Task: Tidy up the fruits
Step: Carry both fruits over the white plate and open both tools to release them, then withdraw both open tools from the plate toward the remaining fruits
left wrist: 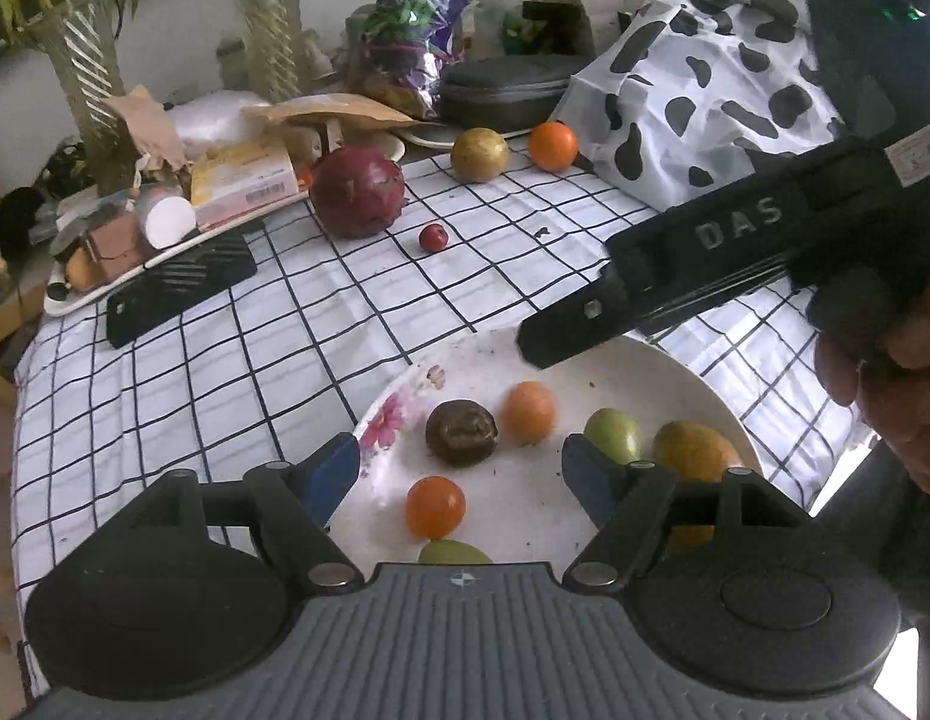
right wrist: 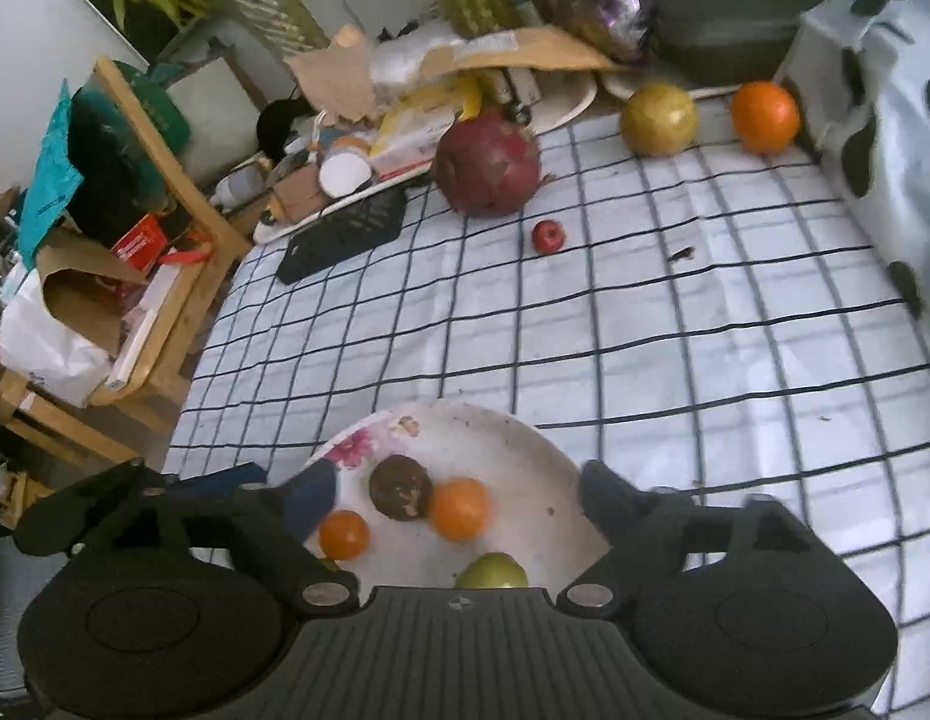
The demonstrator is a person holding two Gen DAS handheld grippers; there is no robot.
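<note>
plate [left wrist: 675,360]: six fruits gathered | table [right wrist: 645,330]: dragon fruit [right wrist: 488,171], small red fruit [right wrist: 548,236], yellow fruit [right wrist: 658,119], orange [right wrist: 764,116] left | left gripper [left wrist: 462,468], right gripper [right wrist: 459,492]: jaws parted, nothing held

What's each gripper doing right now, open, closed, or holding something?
Left gripper: open, holding nothing, over the plate of fruit.
Right gripper: open, holding nothing, over the same plate.

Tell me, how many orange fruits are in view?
3 clearly: two on the plate, one beside the dark fruit, one nearer the gripper, and one on the cloth by the spotted bag. Others may be hidden.
</note>
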